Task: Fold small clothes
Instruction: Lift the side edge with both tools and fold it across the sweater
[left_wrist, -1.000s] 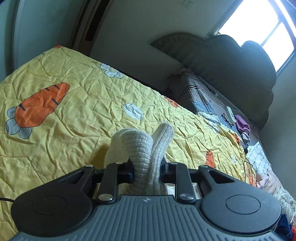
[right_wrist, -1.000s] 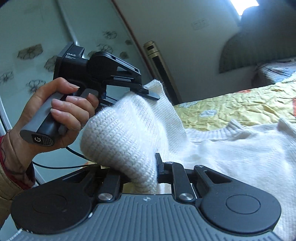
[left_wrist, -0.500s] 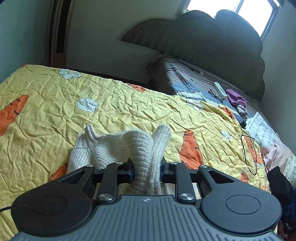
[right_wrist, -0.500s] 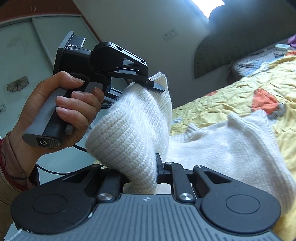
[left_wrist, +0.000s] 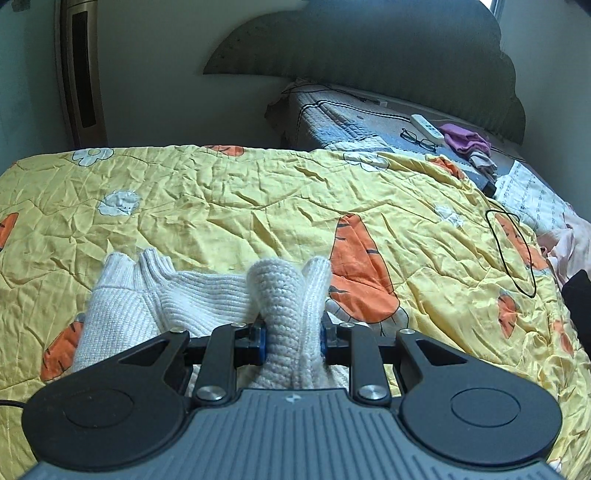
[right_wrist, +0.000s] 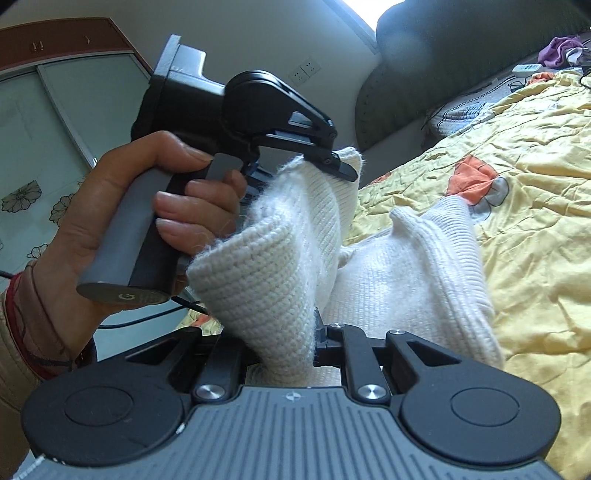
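No readable brand anywhere here. The only mark I can make out is a small round logo on the butt of the left gripper (right_wrist: 332, 162)'s grey handle, lower left of the right wrist view, and it's too small to read as a word.

The thing being folded is a cream-white knitted sweater (right_wrist: 413, 266). In the right wrist view it's lying in the middle of the frame on the yellow quilted bedspread with orange carrot prints (right_wrist: 535, 206), its long axis running from the bottom centre up toward the upper right. One ribbed end is pointing up-right at a carrot print.

The left gripper's jaws are sitting narrow, pinching a bunched fold of the sweater (left_wrist: 288, 295) at the lower centre of the left wrist view. The rest is trailing off to the lower left, with a ribbed cuff or collar edge poking up there. A person's hand (right_wrist: 122, 218) is wrapping around that gripper's handle on the left of the right wrist view.

The right gripper (right_wrist: 291, 332) is also nearly closed, clamping a thick doubled knit fold at the bottom centre of its own frame.

No containers in view. At the upper right of the left wrist view a white power strip (left_wrist: 427, 126), black-framed glasses (left_wrist: 418, 139) and a purple cloth (left_wrist: 466, 140) are lying on a grey quilted blanket (left_wrist: 332, 122).
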